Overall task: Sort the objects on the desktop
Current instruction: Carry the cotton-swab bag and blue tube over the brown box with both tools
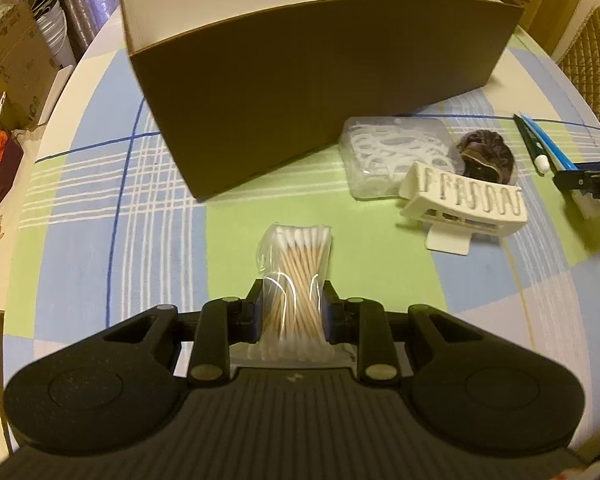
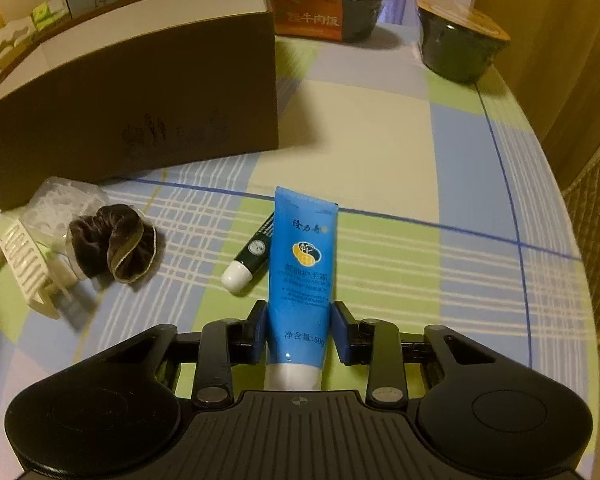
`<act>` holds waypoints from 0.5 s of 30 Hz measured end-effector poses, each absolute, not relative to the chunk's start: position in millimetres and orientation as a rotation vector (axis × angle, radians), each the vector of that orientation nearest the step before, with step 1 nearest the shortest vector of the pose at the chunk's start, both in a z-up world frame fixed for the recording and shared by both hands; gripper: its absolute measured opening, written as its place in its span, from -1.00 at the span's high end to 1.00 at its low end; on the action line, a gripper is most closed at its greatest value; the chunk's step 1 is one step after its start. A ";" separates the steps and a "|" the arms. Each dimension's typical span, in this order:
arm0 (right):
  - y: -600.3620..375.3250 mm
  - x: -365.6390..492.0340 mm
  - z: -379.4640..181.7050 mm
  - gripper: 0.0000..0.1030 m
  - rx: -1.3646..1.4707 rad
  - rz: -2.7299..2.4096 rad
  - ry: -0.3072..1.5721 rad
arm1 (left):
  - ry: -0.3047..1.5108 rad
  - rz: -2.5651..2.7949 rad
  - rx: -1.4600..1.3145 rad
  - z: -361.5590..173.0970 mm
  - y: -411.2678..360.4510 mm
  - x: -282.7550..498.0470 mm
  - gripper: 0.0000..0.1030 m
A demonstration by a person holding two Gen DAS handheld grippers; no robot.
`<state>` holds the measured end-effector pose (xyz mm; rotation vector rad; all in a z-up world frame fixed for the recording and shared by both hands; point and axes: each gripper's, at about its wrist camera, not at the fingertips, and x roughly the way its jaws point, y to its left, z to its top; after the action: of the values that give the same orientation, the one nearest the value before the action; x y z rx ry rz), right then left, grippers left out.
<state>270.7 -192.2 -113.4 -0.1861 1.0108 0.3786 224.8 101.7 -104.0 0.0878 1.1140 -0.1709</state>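
Cotton swabs (image 1: pixel 296 276), bagged in clear plastic, sit lower centre of the left wrist view, pinched between the fingers of the left gripper (image 1: pixel 293 312); jaws narrow, pressed against both sides of the bag. The bag's far end points up-frame toward the brown box (image 1: pixel 320 80), which fills the upper centre on the checked tablecloth (image 1: pixel 100 208).

Right of the swabs in that view: white plastic clip (image 1: pixel 464 204), clear case of white loops (image 1: pixel 392 156) just behind it, dark scrunchie (image 1: pixel 488 154) touching the case's right side. Dark tube with white cap (image 1: pixel 534 148) lies near the right edge.

Right wrist view: blue hand cream tube (image 2: pixel 300 280) at centre, white cap toward the camera, held between the fingers of the right gripper (image 2: pixel 300 328); left finger is on the tube, right finger touching or just off it, cannot tell. The dark tube (image 2: pixel 252 254) lies just left of the blue one, touching it. Scrunchie (image 2: pixel 114 242) is at middle left, clip (image 2: pixel 26 266) and case (image 2: pixel 60 204) at the left edge. Box (image 2: pixel 140 100) sits upper left; two lidded bowls (image 2: pixel 328 12) (image 2: pixel 460 40) across the top.
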 end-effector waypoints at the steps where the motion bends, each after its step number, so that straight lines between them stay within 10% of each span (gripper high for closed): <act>1: -193.5 270.4 -113.2 0.41 -0.183 0.380 1.012 | 1.112 -0.176 0.087 -103.9 99.8 224.1 0.57; 15: -213.8 245.0 -77.4 0.43 0.139 0.500 1.042 | 1.052 -0.174 0.051 -71.0 100.3 201.1 0.57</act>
<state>245.0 -213.8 -77.4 0.1392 1.0418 0.4998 201.1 100.3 -71.0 0.0508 1.0520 -0.1742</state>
